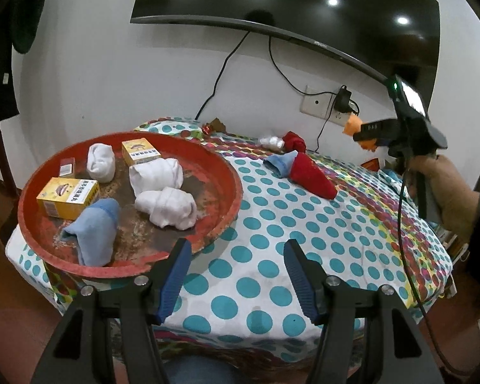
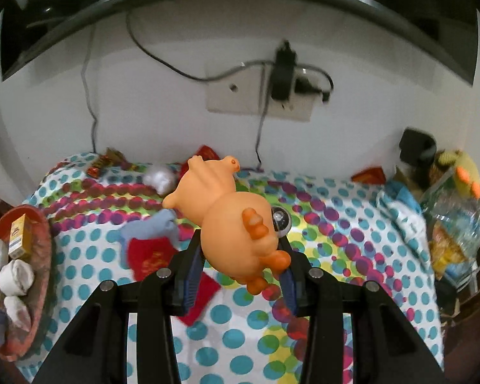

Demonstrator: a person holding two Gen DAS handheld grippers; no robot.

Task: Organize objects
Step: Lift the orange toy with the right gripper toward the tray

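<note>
My right gripper (image 2: 240,243) is shut on an orange rubber toy animal (image 2: 230,220) and holds it in the air above the polka-dot table; it also shows in the left wrist view (image 1: 363,134) with the toy (image 1: 352,125). My left gripper (image 1: 236,252) is open and empty, low over the table's front edge beside the red round tray (image 1: 230,172). The tray holds white sock rolls (image 1: 164,208), a blue sock (image 1: 94,227) and yellow boxes (image 1: 68,196). A red and blue sock pair (image 1: 300,171) lies on the cloth; it shows in the right wrist view (image 2: 150,243).
A white bundle (image 1: 272,141) and a red cloth (image 1: 294,140) lie near the wall. A small dark ball (image 2: 281,219) sits behind the toy. Red envelopes (image 2: 201,297) lie on the cloth. A yellow knitted toy (image 2: 467,176) and clutter stand at right. A TV (image 1: 288,0) hangs above.
</note>
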